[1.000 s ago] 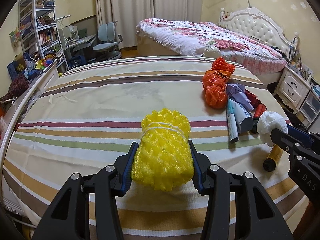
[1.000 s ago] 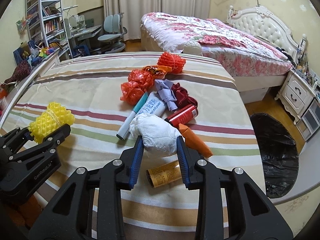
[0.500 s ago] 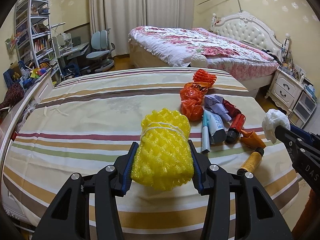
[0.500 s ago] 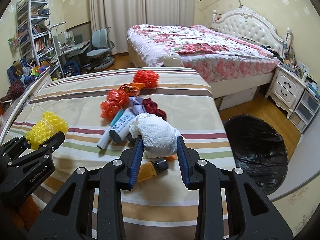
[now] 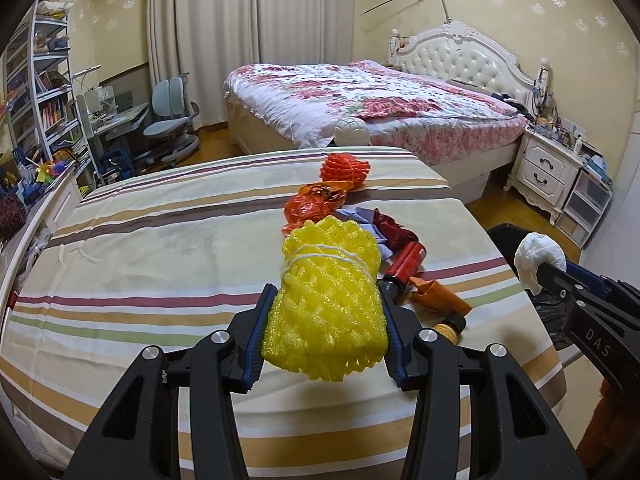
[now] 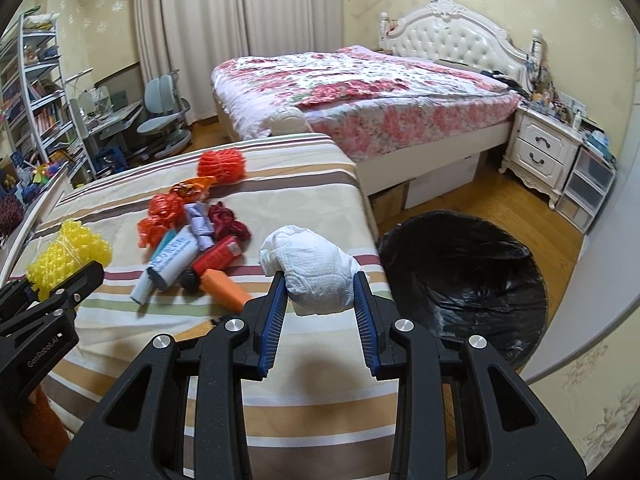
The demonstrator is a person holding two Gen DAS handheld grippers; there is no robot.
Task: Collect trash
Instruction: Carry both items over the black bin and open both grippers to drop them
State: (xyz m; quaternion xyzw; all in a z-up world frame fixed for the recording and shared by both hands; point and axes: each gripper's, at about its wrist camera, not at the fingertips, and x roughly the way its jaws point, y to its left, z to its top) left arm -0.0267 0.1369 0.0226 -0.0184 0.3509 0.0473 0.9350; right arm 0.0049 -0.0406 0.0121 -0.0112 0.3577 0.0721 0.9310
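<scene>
My left gripper [image 5: 326,320] is shut on a yellow foam net roll [image 5: 330,296] and holds it above the striped bed. My right gripper [image 6: 320,300] is shut on a white crumpled tissue wad [image 6: 310,268] and holds it above the bed's right edge, left of the black-lined trash bin [image 6: 464,276] on the floor. The tissue wad [image 5: 538,258] and the foam roll [image 6: 68,256] each also show in the other wrist view. More trash lies on the bed: an orange foam net [image 6: 221,166], orange wrappers [image 6: 162,216], a white tube [image 6: 170,262], a red can [image 6: 218,254], an orange piece [image 6: 224,286].
The striped bed [image 5: 140,272] fills the foreground. A floral bed [image 6: 360,96] stands behind it, with a white nightstand [image 6: 544,156] to the right. A desk, chair [image 5: 170,120] and bookshelf [image 5: 36,92] stand at the far left. Wooden floor surrounds the bin.
Both grippers have swung to the right with their loads. The trash pile has shifted left in both views and the black bin has come closer in the right wrist view.
</scene>
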